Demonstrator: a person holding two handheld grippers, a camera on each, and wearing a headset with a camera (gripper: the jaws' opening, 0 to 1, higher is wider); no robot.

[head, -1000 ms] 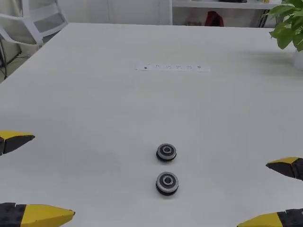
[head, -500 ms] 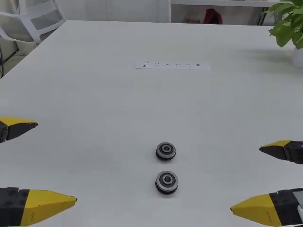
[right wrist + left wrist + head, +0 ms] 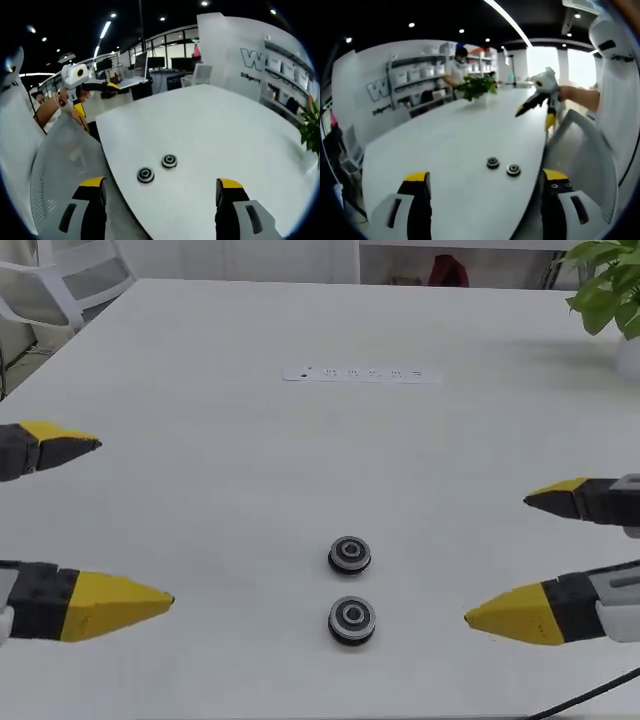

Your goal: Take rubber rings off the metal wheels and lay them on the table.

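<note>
A big white counter [image 3: 200,390] stands in a bright office. The left gripper [image 3: 136,520] at 9 o'clock and the right gripper [image 3: 495,559] at 3 o'clock both gape wide, holding nothing. Two small metal wheels [image 3: 349,555] sit between them, toward 6 o'clock, with their rubber rings [image 3: 335,628] on. It looks best to pinch one wheel steady and peel its ring off slowly.

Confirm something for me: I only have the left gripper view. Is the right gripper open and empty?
Observer: Yes; in the head view the right gripper has its jaws wide apart, holding nothing.
Operator: Anything beyond the wheels?
Observer: A white power strip lies flat farther up the table, apart from the far wheel.
Operator: Which wheel should the right gripper take?
Observer: Probably the near wheel; the gripper's lower jaw tip is about level with it.
</note>
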